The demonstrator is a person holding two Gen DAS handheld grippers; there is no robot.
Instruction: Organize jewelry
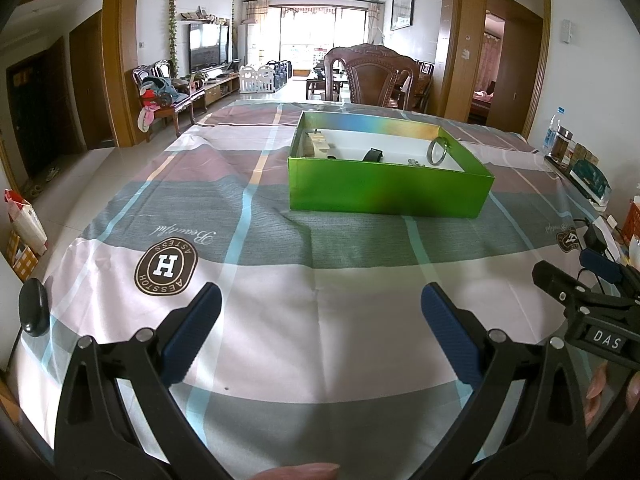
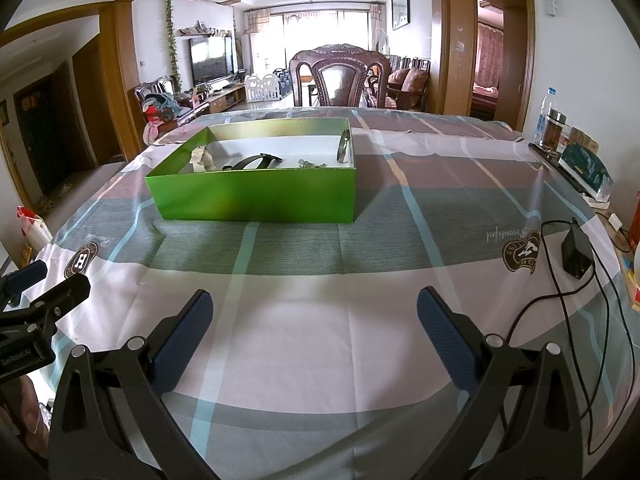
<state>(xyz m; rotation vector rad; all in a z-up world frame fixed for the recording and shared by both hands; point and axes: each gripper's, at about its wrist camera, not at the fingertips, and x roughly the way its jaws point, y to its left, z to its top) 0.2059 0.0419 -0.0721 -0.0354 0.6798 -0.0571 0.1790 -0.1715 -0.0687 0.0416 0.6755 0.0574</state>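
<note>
While both grippers are held low over the near end of the table, the green box (image 1: pixel 390 190) is seen well ahead of them on the plaid tablecloth (image 1: pixel 280 320). The left gripper (image 1: pixel 320 320) is shown with its jaws spread wide, nothing between the 2 blue pads (image 1: pixel 192 336), only bare cloth. The right gripper (image 2: pixel 314 326) is likewise spread wide and empty, its blue pads (image 2: pixel 448 344) apart over a pale square of the cloth.

Inside the box, several pieces of jewelry are laid on its white floor. A round metal bangle (image 1: pixel 439 151) is propped upright against the box's right wall. A dark strap-like piece (image 2: pixel 252 161) is laid near the middle of the box, a pale cream piece (image 1: pixel 318 145) toward the box's left end, and a small cluster of chain or beads (image 2: pixel 308 164) between the strap and the bangle; its exact kind cannot be told.

Left of the box and nearer the grippers, a round brown logo with an H (image 1: pixel 166 266) is printed on the cloth. Right of the box, a small black adapter (image 2: pixel 576 254) with a trailing cable is placed near the table's edge. Beyond the box, a carved wooden chair (image 2: pixel 340 78) is set at the far side of the table.
</note>
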